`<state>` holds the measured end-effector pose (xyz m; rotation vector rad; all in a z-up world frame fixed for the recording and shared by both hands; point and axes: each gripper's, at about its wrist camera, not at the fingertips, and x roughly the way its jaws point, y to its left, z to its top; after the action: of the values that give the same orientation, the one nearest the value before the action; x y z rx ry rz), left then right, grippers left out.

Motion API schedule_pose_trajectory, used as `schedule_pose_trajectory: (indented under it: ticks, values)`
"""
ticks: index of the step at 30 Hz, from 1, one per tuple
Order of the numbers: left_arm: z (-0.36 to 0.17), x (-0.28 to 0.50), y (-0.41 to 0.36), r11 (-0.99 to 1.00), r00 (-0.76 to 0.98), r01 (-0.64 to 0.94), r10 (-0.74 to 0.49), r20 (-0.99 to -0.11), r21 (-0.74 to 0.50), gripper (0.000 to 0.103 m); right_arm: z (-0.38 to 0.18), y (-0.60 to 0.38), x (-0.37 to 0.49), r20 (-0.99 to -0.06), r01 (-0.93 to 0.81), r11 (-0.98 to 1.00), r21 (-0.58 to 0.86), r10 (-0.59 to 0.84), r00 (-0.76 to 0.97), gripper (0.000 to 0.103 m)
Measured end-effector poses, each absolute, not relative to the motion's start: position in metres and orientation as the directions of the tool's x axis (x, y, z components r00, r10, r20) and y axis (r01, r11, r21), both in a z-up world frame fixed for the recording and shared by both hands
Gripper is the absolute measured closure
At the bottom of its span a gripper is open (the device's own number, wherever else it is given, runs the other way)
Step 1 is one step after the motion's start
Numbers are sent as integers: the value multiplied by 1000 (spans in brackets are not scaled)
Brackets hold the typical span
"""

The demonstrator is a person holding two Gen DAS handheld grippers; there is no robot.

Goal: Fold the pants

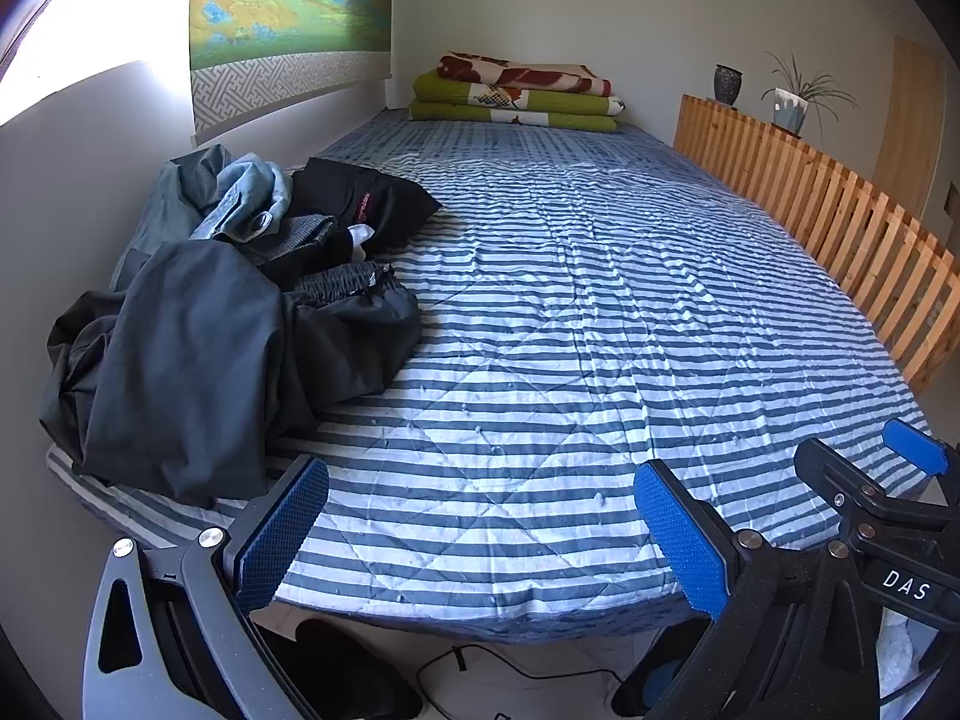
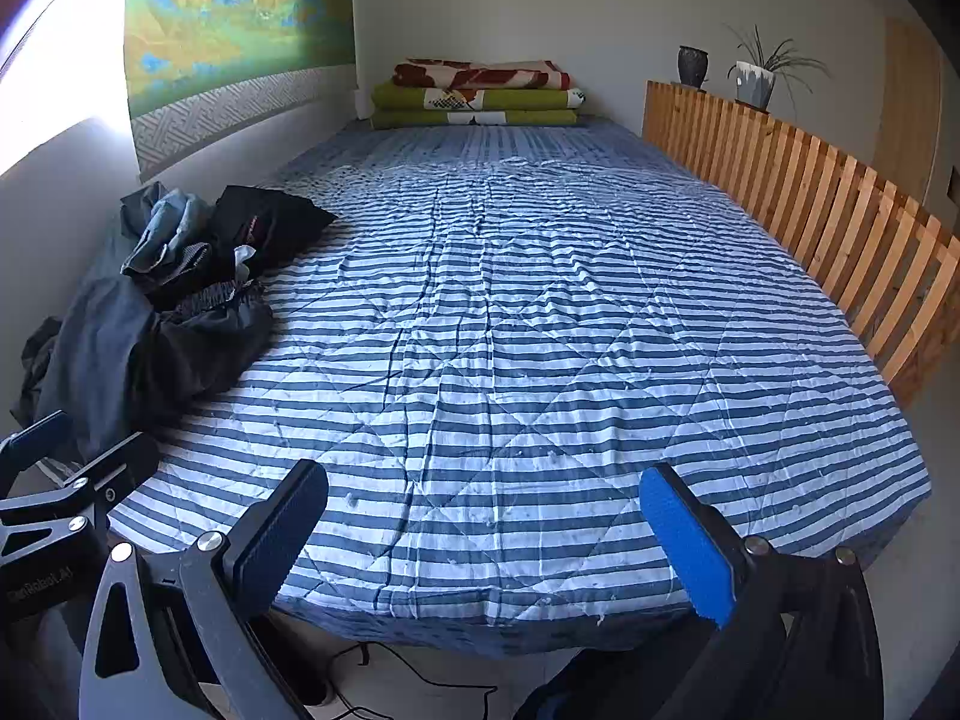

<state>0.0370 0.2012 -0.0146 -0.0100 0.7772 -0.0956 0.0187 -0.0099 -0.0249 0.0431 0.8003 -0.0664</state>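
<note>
A crumpled heap of dark pants [image 1: 198,324] lies at the near left of a bed [image 1: 570,312] covered in a quilted blue-and-white striped sheet, its long axis running toward the far wall. Both the left gripper [image 1: 480,534] and right gripper [image 2: 486,540] hover at the near edge, jaws spread wide and empty, blue textured pads showing.
</note>
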Motion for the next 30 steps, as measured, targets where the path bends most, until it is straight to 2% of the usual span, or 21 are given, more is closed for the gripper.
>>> schedule_pose_trajectory:
  ticks: [30]
  values:
    - [-19, 40, 204, 996, 704, 75, -85, -705, -46, 0, -27, -8, 21, -727, 60, 998, 4, -38, 686, 0]
